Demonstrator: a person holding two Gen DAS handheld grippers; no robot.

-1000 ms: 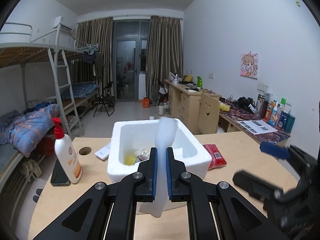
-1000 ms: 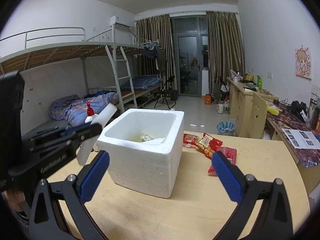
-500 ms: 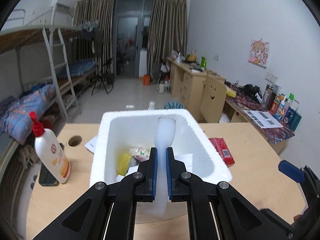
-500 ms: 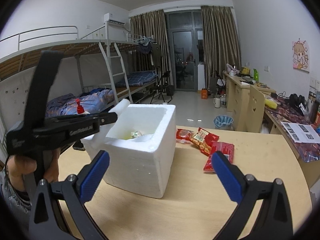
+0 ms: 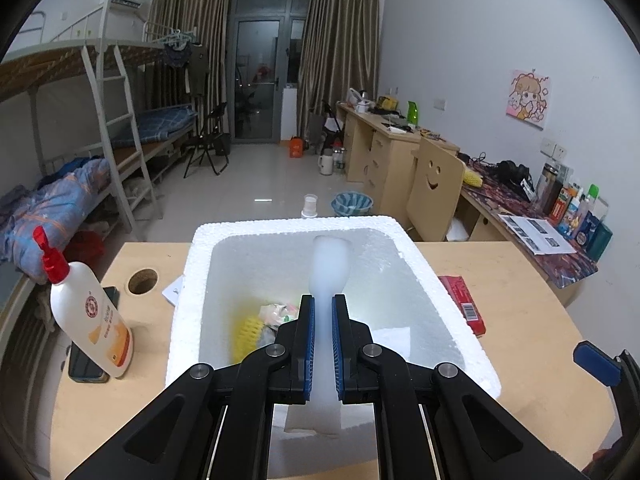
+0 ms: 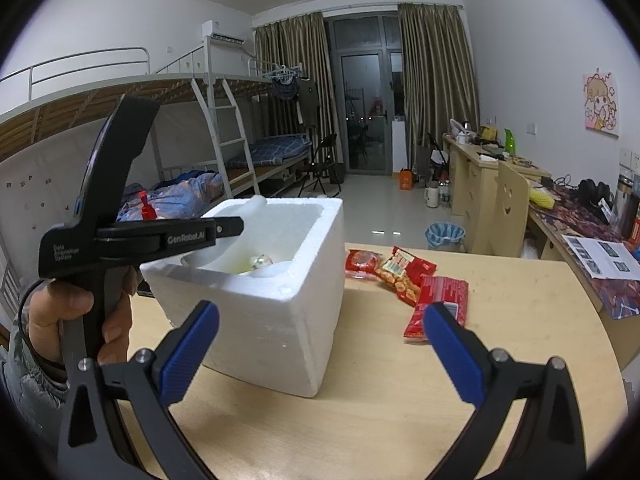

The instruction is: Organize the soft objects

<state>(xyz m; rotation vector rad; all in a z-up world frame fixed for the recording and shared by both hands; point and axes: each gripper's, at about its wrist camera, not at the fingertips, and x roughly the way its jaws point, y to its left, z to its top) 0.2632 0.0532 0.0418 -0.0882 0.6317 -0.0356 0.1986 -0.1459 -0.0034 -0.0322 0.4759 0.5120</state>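
The foam box (image 5: pixel 440 292) is seen on the tabletop (image 6: pixel 500 360), partly filled. A white foam piece (image 5: pixel 331 264), judged light, soft and easily crushed, is held over the box opening, pinched at mid-length by the nearly closed left tool (image 5: pixel 323 340). The right tool (image 6: pixel 320 344) is held wide open and empty; the red packets (image 6: pixel 408 276), likely slippery, are best gripped by an edge

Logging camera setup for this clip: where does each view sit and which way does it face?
Left wrist: on the left tool, looking down into the foam box; its fingers pinch a white foam piece.
Right wrist: on the right tool, open, looking across the table at the box's side and red snack packets; the hand holding the left tool shows.
Shared: box, foam piece, table, room behind.
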